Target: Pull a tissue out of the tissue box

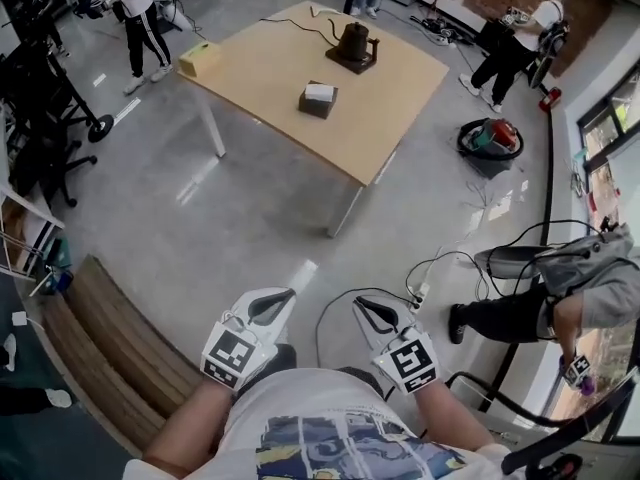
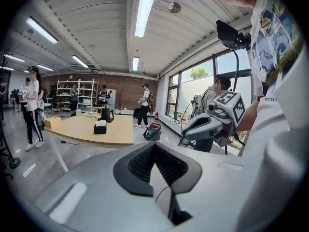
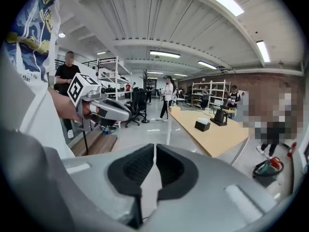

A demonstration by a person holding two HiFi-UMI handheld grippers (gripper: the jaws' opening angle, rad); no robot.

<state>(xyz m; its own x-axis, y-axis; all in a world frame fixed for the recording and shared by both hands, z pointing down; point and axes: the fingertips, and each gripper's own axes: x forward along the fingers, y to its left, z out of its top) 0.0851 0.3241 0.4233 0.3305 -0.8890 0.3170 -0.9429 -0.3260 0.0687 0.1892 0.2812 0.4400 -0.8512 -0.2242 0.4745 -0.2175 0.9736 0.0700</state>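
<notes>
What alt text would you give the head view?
A person holds the left gripper and right gripper, both shut, close to their body, far from a wooden table. On it sit a tissue box, a kettle and a yellow box.

One tabletop (image 1: pixel 400 88) holds three things: one tissue box (image 1: pixel 318 99), one kettle (image 1: pixel 354 43), one yellow box (image 1: pixel 198 58). Two tongs: left tongs (image 1: pixel 288 295), right tongs (image 1: pixel 358 306). Three whole bystanders: left bystander (image 1: pixel 140 13), far-right bystander (image 1: pixel 520 43), near-right bystander (image 1: pixel 575 288). One red canister (image 1: pixel 492 138) sits right of the tabletop.
</notes>
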